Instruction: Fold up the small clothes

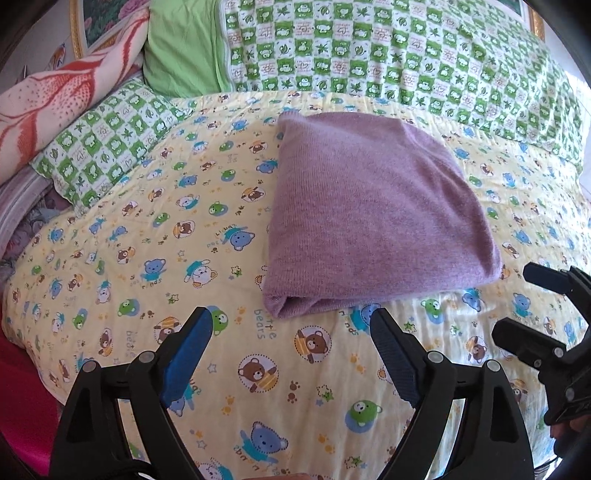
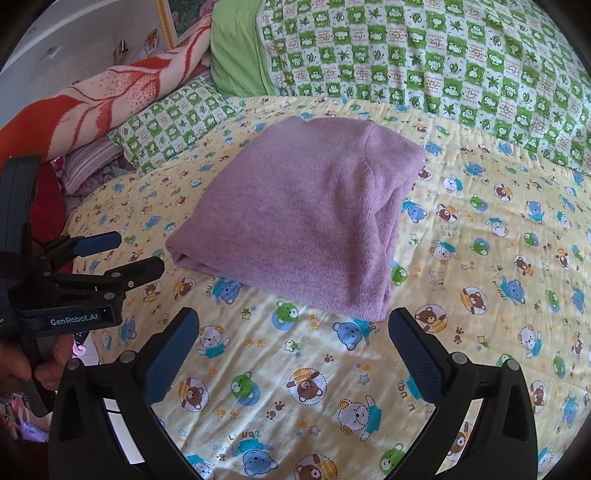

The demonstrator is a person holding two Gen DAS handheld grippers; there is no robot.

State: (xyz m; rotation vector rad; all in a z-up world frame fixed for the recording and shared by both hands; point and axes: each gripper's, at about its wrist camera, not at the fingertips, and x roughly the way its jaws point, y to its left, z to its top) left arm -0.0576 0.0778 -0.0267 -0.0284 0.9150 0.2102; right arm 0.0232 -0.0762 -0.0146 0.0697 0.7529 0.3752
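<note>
Both tongs, left [image 1: 291, 319] and right [image 2: 293, 321], gape wide and empty before a folded, fuzzy purple knit [image 1: 373, 218] on bear-print cotton sheet [image 1: 147, 236].

We see the folded garment [image 1: 373, 218] lying on the bedsheet [image 1: 147, 258], ahead of both grippers. Behind it a quilt [image 1: 388, 48] runs across the bed, with a pillow [image 1: 107, 147] to its left and a blanket [image 1: 59, 96] behind that pillow.

We are in a home bedroom. We identify it by the bed: a yellow bear-print sheet [image 1: 155, 258], a green checked quilt [image 1: 406, 48], a matching pillow [image 1: 107, 147], an orange blanket [image 1: 55, 96] and a gilt-framed picture [image 1: 99, 18].
</note>
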